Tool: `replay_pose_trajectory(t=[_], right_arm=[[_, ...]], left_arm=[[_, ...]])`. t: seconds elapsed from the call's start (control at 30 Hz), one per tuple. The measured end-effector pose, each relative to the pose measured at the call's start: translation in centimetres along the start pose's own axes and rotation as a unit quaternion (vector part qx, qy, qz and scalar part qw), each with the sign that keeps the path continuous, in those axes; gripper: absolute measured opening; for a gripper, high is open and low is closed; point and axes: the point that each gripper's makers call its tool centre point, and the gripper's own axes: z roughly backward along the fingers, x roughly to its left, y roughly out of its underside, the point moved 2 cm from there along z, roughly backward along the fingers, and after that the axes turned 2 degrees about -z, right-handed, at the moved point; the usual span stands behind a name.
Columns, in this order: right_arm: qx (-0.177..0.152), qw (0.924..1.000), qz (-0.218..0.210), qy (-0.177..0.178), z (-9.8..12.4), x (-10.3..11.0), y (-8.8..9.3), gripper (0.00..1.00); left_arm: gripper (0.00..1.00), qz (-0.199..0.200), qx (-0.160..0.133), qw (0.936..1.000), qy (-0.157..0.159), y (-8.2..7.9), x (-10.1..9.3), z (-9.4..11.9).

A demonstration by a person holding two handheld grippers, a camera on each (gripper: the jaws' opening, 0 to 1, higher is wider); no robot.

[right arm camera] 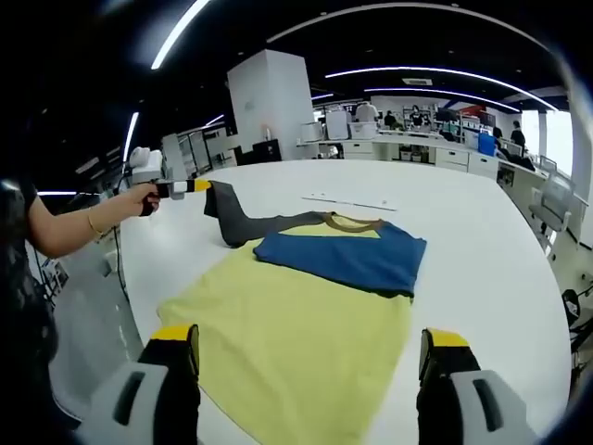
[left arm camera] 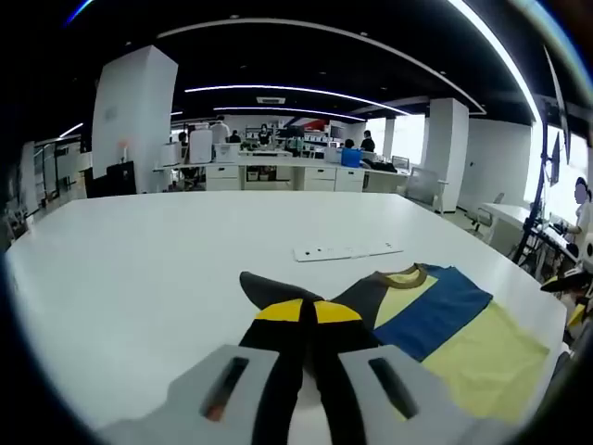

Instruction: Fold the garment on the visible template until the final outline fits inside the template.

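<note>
A yellow T-shirt (right arm camera: 296,343) with a blue chest band (right arm camera: 347,255) and dark grey sleeves lies flat on the white table (left arm camera: 139,269). In the left gripper view, my left gripper (left arm camera: 308,311) is shut on the grey sleeve (left arm camera: 264,287), holding it lifted off the table to the left of the collar (left arm camera: 408,274). In the right gripper view, that left gripper (right arm camera: 182,187) shows in a hand, with the sleeve (right arm camera: 227,218) hanging from it. My right gripper (right arm camera: 310,338) stands wide open above the shirt's yellow hem, nothing between its jaws.
A flat white strip (left arm camera: 347,251) lies on the table beyond the collar. A person's forearm (right arm camera: 79,227) reaches in from the left past the table's edge (right arm camera: 125,278). A white pillar (left arm camera: 134,120), desks and chairs stand far behind.
</note>
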Motion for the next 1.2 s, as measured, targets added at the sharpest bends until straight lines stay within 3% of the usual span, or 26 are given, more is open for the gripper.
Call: replay_pose_trajectory(t=[0.83,1.2], right_arm=[[-0.001,1.0,-0.004,-0.006,-0.5,0.5,0.4,0.99],[0.0,0.9999,-0.012,-0.002,-0.5,0.3,0.5,0.98]], left_arm=[[0.0,-0.037,-0.014,0.9976,0.057,-2.6,-5.5,-3.1],[0.0,-0.023,-0.025,0.9962,0.08,-3.3,-8.5,-4.3]])
